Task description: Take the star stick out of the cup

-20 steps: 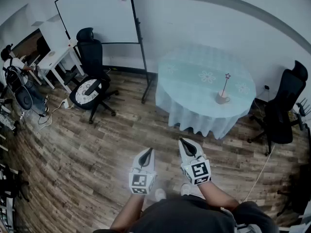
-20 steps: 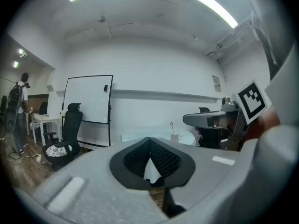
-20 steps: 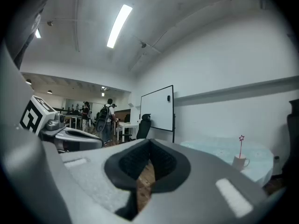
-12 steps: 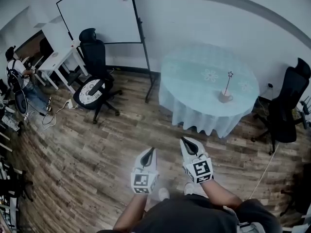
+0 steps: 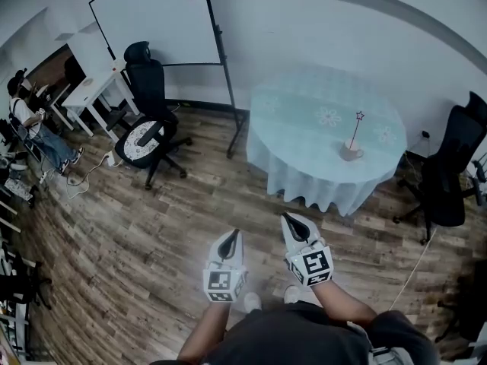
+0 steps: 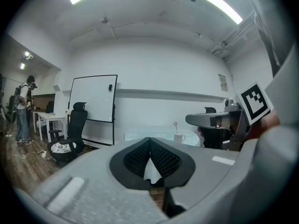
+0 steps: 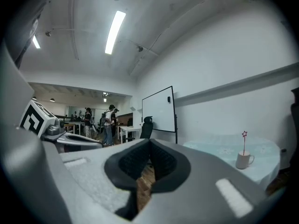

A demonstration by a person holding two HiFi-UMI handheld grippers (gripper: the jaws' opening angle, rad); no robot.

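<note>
A white cup [image 5: 349,153] stands near the right front of a round table [image 5: 304,128] with a pale blue cloth. A thin stick with a star on top [image 5: 355,128] stands upright in the cup. The cup [image 7: 243,160] and star stick [image 7: 244,140] also show small in the right gripper view, and the cup [image 6: 178,137] shows far off in the left gripper view. My left gripper [image 5: 230,235] and right gripper [image 5: 290,219] are both shut and empty, held low over the wooden floor, well short of the table.
Black office chairs stand at the left [image 5: 146,120] and at the right [image 5: 449,173] of the table. A whiteboard on a stand [image 5: 156,21] is behind the table. A white desk [image 5: 87,90] and a person [image 5: 34,124] are at far left. A cable [image 5: 415,268] runs on the floor.
The view has shifted slightly; both grippers stay shut and low in front of me. The person at far left has moved a little.
</note>
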